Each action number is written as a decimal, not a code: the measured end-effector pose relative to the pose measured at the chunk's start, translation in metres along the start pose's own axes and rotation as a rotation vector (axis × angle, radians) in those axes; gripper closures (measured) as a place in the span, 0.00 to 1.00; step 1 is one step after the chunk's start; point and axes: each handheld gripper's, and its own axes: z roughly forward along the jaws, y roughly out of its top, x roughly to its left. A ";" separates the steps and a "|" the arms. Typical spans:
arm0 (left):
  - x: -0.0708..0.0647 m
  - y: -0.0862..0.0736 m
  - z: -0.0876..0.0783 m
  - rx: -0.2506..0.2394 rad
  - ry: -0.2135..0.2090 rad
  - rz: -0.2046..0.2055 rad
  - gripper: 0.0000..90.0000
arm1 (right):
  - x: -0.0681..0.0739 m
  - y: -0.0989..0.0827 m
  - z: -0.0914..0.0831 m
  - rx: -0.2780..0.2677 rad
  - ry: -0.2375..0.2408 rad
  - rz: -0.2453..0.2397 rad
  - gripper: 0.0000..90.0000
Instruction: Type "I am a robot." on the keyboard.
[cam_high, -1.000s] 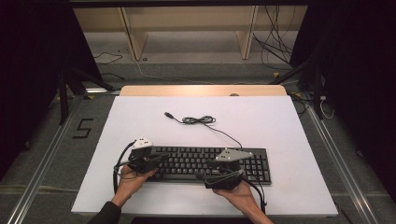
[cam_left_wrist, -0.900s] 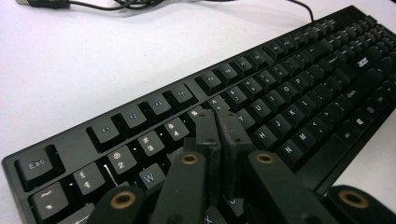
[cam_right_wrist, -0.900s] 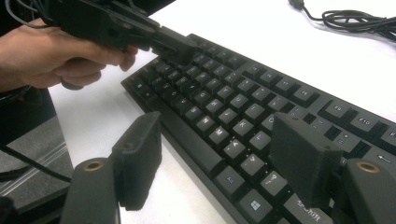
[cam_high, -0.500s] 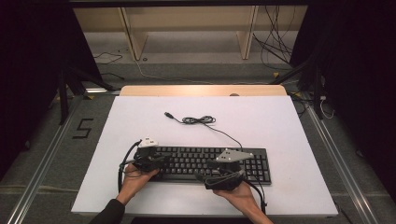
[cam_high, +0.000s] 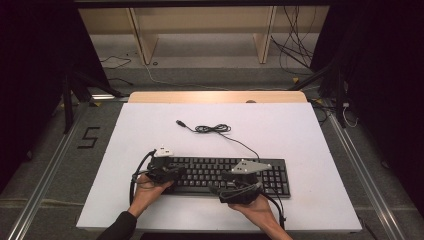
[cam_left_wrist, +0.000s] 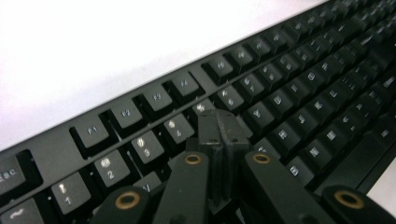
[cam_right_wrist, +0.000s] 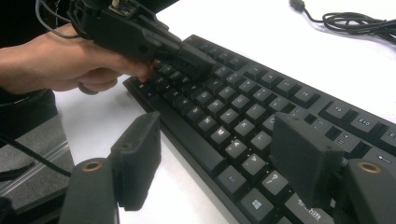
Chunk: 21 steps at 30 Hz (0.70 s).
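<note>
Black jaws of the left gripper (cam_left_wrist: 218, 135) are pressed together with nothing between them, their tips on the number row of the keyboard (cam_high: 220, 172) near its left end. From there its long axis runs rightward along the table's (cam_high: 300, 130) near edge. The right gripper (cam_right_wrist: 219, 163) straddles the front rim nearer the middle, jaws wide and empty, so the left is nearer the keys

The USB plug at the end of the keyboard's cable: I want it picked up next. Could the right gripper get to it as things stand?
Probably yes. The USB plug lies on bare table beyond the keyboard; the right gripper, jaws open, would pass over the keys with nothing standing between.
</note>
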 end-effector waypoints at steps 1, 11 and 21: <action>0.000 -0.001 0.000 -0.005 -0.004 -0.005 0.99 | 0.000 0.000 0.000 0.001 0.000 0.000 0.38; 0.001 -0.001 -0.002 -0.008 -0.002 0.001 0.98 | 0.000 0.000 -0.001 -0.002 -0.003 0.001 0.38; 0.002 -0.001 -0.016 -0.071 -0.023 -0.025 0.85 | -0.002 0.001 -0.001 -0.006 -0.008 0.005 0.38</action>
